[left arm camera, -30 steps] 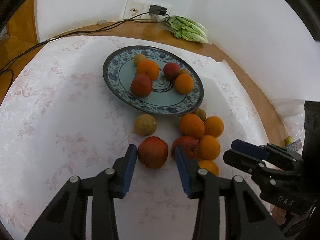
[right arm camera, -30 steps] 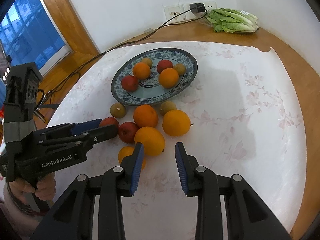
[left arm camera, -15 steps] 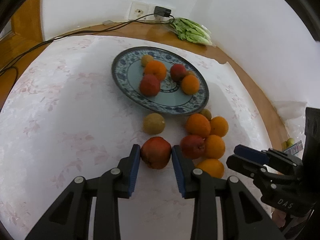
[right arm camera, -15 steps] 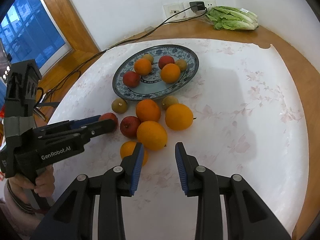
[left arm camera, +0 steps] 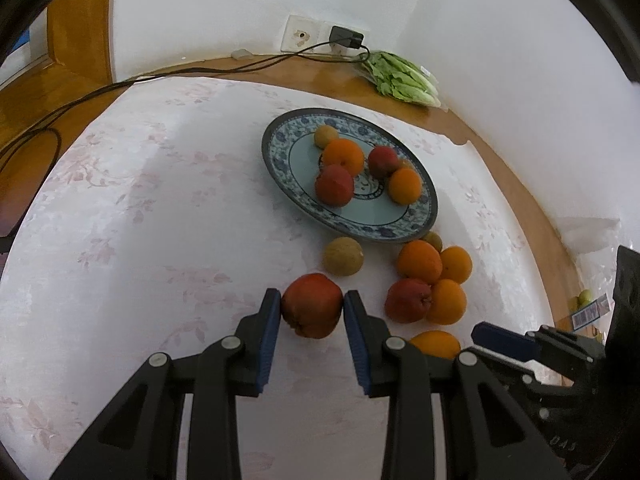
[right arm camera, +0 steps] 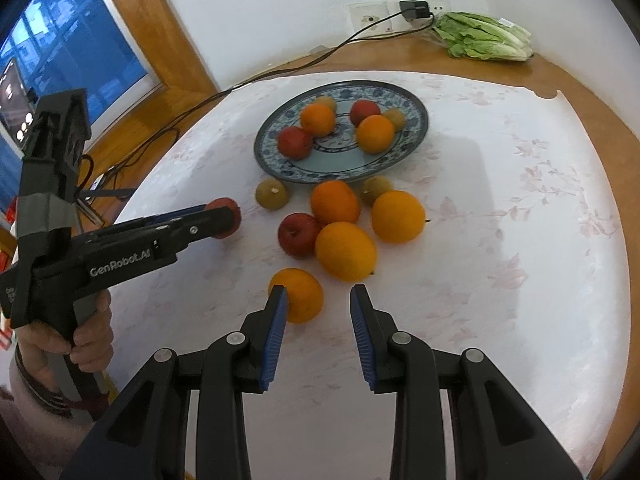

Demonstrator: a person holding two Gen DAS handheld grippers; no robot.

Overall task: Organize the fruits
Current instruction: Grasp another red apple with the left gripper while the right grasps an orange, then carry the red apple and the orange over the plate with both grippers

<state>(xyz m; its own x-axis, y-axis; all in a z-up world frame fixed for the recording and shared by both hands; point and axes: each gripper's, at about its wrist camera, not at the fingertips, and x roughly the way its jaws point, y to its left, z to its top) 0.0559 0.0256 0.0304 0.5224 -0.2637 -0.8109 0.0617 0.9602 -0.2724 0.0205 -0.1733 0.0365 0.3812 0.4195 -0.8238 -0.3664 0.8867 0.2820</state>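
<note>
Left gripper (left arm camera: 312,309) jaws narrow, both blue pads pressed on red apple (left arm camera: 312,305) at 6 o'clock from plate (left arm camera: 280,168); apple round, stem direction unclear. Right gripper (right arm camera: 318,300) jaws wide, holding nothing; left pad (right arm camera: 276,322) just beside orange (right arm camera: 298,294), contact unclear. White lettering "GenRobot.AI" on left gripper's side. Lettuce (right arm camera: 484,36) at 1 o'clock beyond plate.

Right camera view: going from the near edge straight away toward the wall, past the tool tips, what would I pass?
Right tool → lone orange → red apple → plate → wall socket.
</note>
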